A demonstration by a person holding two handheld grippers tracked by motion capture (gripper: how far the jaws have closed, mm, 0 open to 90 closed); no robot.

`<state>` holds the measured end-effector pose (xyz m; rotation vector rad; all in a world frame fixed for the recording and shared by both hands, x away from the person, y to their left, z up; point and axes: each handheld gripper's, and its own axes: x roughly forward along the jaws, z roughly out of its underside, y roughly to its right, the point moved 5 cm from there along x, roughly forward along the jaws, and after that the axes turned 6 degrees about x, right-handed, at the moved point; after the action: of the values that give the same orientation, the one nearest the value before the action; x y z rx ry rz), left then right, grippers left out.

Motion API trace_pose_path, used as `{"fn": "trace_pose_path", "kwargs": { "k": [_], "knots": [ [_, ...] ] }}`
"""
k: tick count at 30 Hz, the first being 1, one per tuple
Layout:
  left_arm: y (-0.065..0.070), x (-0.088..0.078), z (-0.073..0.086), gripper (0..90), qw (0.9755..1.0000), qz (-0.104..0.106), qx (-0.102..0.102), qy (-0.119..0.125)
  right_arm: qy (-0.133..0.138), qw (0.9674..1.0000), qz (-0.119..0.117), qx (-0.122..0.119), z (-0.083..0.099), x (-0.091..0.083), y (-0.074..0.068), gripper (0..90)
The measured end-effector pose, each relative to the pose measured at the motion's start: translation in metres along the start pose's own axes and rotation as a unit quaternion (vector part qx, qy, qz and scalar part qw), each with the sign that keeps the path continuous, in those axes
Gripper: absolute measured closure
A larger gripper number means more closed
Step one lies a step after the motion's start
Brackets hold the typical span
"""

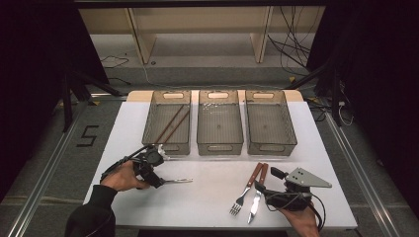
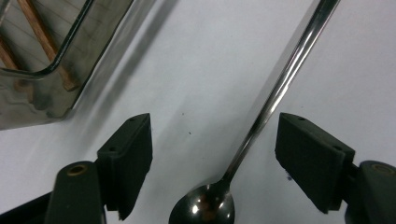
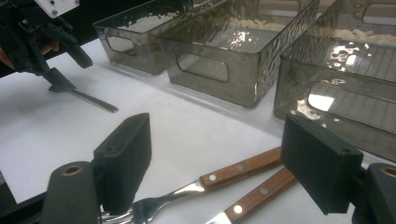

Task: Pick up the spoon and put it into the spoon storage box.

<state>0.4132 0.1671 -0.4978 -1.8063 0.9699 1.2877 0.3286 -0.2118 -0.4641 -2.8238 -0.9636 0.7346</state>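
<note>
Near-left on the table (image 1: 212,197), spoon (image 2: 261,121) lies between the parted, untouching jaws of left gripper (image 2: 212,158), right gripper (image 3: 215,163) unclenched over fork (image 3: 205,182) and knife (image 3: 259,193).

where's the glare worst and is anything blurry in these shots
Right gripper view: bright rippled glare on the bins' walls. Left gripper view: highlight streak along the spoon handle, bin corner soft and blurred. High view: white table evenly lit, surroundings dark.
</note>
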Motion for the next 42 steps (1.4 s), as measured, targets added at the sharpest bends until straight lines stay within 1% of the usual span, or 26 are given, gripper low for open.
{"fn": "trace_pose_path", "kwargs": {
  "k": [5, 8, 10, 11, 14, 15, 18, 23, 24, 25, 27, 29, 31, 34, 37, 39, 40, 41, 42],
  "knots": [
    [0.001, -0.001, 0.000, 33.6, 0.9999, 0.004, 0.009, -0.003, 0.001, 1.0000, -0.001, 0.000, 0.000, 0.000, 0.000, 25.5],
    [0.002, 0.000, 0.002, 37.8, 0.9998, 0.009, 0.013, -0.009, 0.000, 1.0000, -0.003, -0.004, -0.001, 0.002, -0.002, 25.5],
    [0.002, 0.000, 0.001, 40.6, 0.9998, 0.009, 0.017, -0.010, -0.003, 1.0000, -0.004, -0.009, -0.001, 0.002, -0.004, 25.5],
    [0.003, 0.000, 0.001, 42.1, 0.9997, 0.015, 0.016, -0.011, -0.003, 0.9999, -0.004, -0.010, -0.001, 0.002, -0.005, 25.5],
    [0.006, 0.002, 0.003, 47.1, 0.9988, 0.031, 0.027, -0.025, -0.003, 0.9999, -0.003, -0.009, -0.001, 0.001, -0.005, 25.5],
    [0.007, 0.004, 0.003, 48.7, 0.9987, 0.033, 0.026, -0.030, -0.002, 1.0000, -0.003, -0.009, -0.001, 0.001, -0.005, 25.5],
    [0.008, 0.006, 0.006, 54.1, 0.9976, 0.044, 0.037, -0.040, -0.002, 0.9999, -0.002, -0.011, -0.001, 0.002, -0.005, 25.5],
    [0.009, 0.009, 0.006, 61.8, 0.9965, 0.055, 0.044, -0.046, -0.005, 0.9999, -0.003, -0.011, -0.001, 0.003, -0.006, 25.5],
    [0.009, 0.009, 0.006, 62.4, 0.9959, 0.056, 0.051, -0.050, -0.003, 0.9999, -0.002, -0.011, -0.001, 0.003, -0.005, 25.5],
    [0.010, 0.010, 0.006, 63.1, 0.9963, 0.054, 0.048, -0.046, -0.003, 0.9999, -0.002, -0.010, -0.001, 0.002, -0.005, 25.5],
    [0.010, 0.010, 0.005, 65.3, 0.9957, 0.058, 0.052, -0.049, -0.004, 1.0000, -0.002, -0.009, -0.001, 0.002, -0.004, 25.5],
    [0.010, 0.010, 0.004, 66.3, 0.9961, 0.060, 0.047, -0.045, -0.003, 0.9999, -0.002, -0.010, -0.001, 0.002, -0.005, 25.6],
    [0.010, 0.011, 0.004, 67.3, 0.9959, 0.064, 0.046, -0.045, -0.004, 0.9999, -0.002, -0.011, -0.001, 0.003, -0.005, 25.5],
    [0.010, 0.010, 0.004, 69.9, 0.9947, 0.065, 0.059, -0.052, -0.004, 0.9999, -0.002, -0.011, -0.001, 0.003, -0.005, 25.6],
    [0.010, 0.010, 0.004, 72.3, 0.9946, 0.067, 0.059, -0.053, -0.005, 0.9999, -0.003, -0.012, -0.001, 0.003, -0.006, 25.6],
    [0.011, 0.010, 0.003, 75.5, 0.9946, 0.068, 0.059, -0.052, -0.006, 0.9999, -0.002, -0.013, -0.001, 0.003, -0.006, 25.6],
    [0.011, 0.010, 0.003, 76.2, 0.9945, 0.067, 0.061, -0.052, -0.006, 0.9999, -0.002, -0.013, -0.001, 0.003, -0.006, 25.6],
    [0.011, 0.010, 0.003, 76.8, 0.9939, 0.067, 0.068, -0.055, -0.006, 0.9999, -0.002, -0.013, -0.001, 0.003, -0.006, 25.6],
    [0.011, 0.010, 0.003, 77.4, 0.9940, 0.067, 0.068, -0.054, -0.006, 0.9999, -0.002, -0.013, -0.001, 0.003, -0.006, 25.6]
  ]
}}
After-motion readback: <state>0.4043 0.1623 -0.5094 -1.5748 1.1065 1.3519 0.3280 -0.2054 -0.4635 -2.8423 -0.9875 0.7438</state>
